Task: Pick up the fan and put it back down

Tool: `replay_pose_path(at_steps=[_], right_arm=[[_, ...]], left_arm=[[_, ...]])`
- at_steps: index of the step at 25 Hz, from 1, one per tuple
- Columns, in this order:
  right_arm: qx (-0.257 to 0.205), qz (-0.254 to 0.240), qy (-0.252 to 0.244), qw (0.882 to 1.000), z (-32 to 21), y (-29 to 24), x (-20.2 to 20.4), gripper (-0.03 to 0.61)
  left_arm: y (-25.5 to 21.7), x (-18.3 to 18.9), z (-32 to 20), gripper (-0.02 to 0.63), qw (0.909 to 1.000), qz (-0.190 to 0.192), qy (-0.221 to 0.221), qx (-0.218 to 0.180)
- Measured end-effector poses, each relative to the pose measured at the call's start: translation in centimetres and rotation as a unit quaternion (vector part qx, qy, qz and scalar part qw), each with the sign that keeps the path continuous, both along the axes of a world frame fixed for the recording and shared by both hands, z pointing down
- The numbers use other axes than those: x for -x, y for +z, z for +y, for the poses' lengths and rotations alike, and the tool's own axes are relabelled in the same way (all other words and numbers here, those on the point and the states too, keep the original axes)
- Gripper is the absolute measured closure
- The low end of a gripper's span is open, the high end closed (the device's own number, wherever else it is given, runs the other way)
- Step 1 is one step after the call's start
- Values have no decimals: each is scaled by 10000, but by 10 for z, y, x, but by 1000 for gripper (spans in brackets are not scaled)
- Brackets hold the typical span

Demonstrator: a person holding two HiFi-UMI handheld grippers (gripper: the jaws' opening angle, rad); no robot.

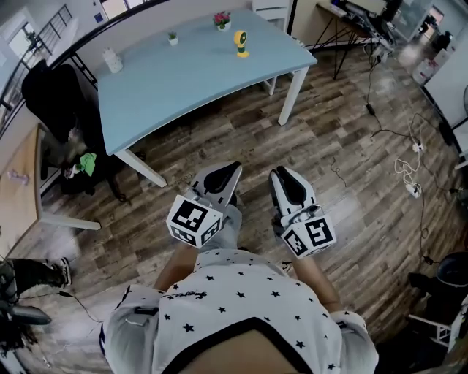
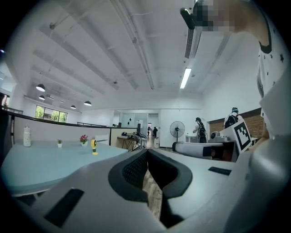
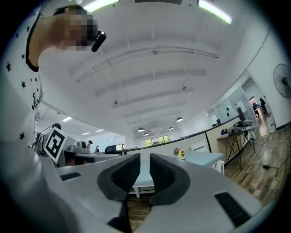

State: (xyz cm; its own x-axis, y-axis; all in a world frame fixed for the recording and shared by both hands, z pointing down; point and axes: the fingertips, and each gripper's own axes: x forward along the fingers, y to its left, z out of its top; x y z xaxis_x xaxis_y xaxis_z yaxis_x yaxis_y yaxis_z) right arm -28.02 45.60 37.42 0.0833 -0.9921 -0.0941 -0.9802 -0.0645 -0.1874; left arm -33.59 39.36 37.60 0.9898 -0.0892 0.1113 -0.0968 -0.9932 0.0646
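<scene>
A small yellow fan point(image 1: 240, 42) stands upright on the far side of a light blue table point(image 1: 183, 80). It also shows far off in the left gripper view point(image 2: 94, 146) and the right gripper view point(image 3: 182, 154). Both grippers are held low over the wooden floor, well short of the table and pointing towards it. The left gripper point(image 1: 232, 170) point(image 2: 148, 153) has its pad tips touching, with nothing between them. On the right gripper point(image 1: 282, 175) point(image 3: 145, 160) the pads stand a narrow gap apart, and that gap is empty.
On the table are a pink flower pot point(image 1: 221, 20), a tiny green plant point(image 1: 172, 38) and a white bottle point(image 1: 112, 60). A black chair point(image 1: 55, 95) sits at the table's left end. Cables and power strips point(image 1: 409, 172) lie on the floor at right.
</scene>
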Motion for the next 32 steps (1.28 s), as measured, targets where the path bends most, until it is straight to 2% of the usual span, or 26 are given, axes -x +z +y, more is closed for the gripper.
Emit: replay_pose_path(at_steps=[9,26,32], right_arm=[[112,45,77,9999,-50,2,-51,511],[180,-142,74,9997,-189,-2,-140,508],[124,-121,-38,9998,-246,-2,-165,508]], left_arm=[[1,-55,-56,586,9998,161,125,88],[4,-157,-190,586,9989,20,432,168],[4,-168,-247,586,9997,-6,206,98]])
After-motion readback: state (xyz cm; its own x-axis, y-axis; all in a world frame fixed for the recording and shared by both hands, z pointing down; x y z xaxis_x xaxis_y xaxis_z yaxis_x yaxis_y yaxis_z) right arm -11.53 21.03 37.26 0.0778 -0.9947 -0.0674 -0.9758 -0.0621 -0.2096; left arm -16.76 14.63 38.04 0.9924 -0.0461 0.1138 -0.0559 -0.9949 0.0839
